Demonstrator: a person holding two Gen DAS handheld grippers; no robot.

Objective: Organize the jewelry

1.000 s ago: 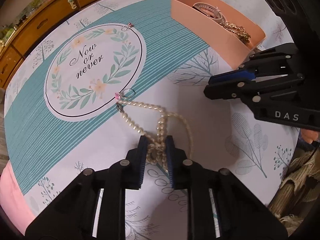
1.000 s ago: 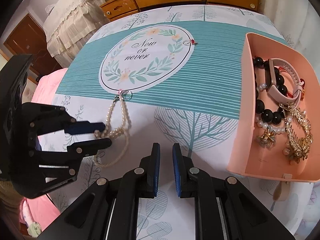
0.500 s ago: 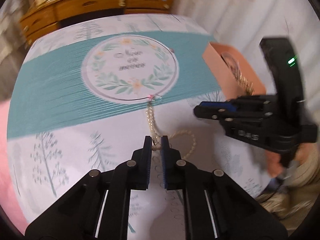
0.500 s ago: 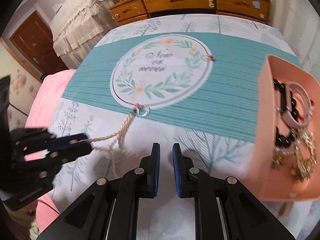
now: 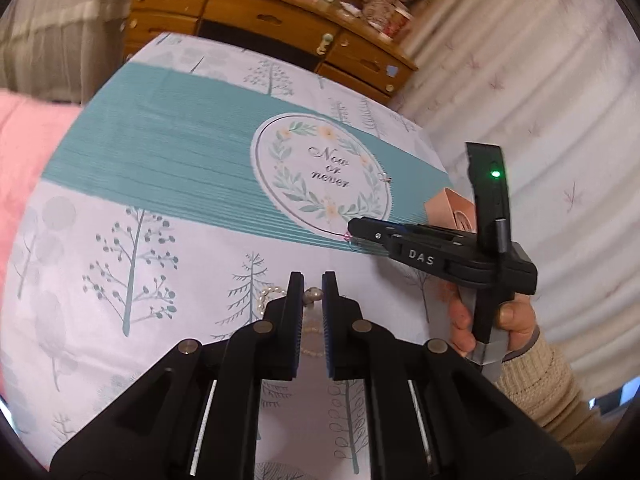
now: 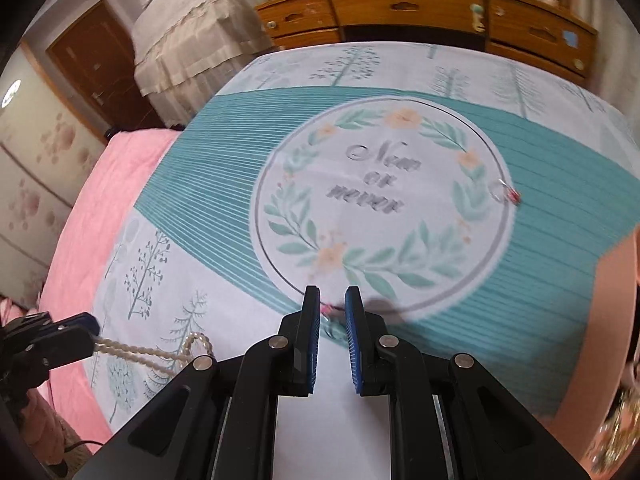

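A bed (image 6: 192, 288) fills both views, covered by a white sheet printed with trees, a teal band and a round wreath reading "Now or never". It is a bed, not a worktop; a pink blanket (image 6: 92, 208) lies along its left side.

At the right edge sits a pink tray (image 6: 608, 320), partly cut off, with gold jewellery just visible inside. It is probably where the loose pieces are meant to go.

The left hand-held gripper (image 5: 311, 292) is clamped on a pearl necklace (image 6: 160, 354). From the right wrist view, the strands run taut from its tips across the sheet, seemingly pulled to straighten the tangle. A loop of pearls lies beside the strands.

The right hand-held gripper (image 6: 333, 312), gripped by a hand (image 5: 484, 320) in a beige sleeve, has its jaws nearly together on either side of the necklace's ring clasp (image 6: 332, 326). Blur hides whether the pads press it. The aim is likely to pin that end while the other is drawn away.

A small ring with a red bead (image 6: 506, 193) lies apart on the wreath's right rim, not yet collected.
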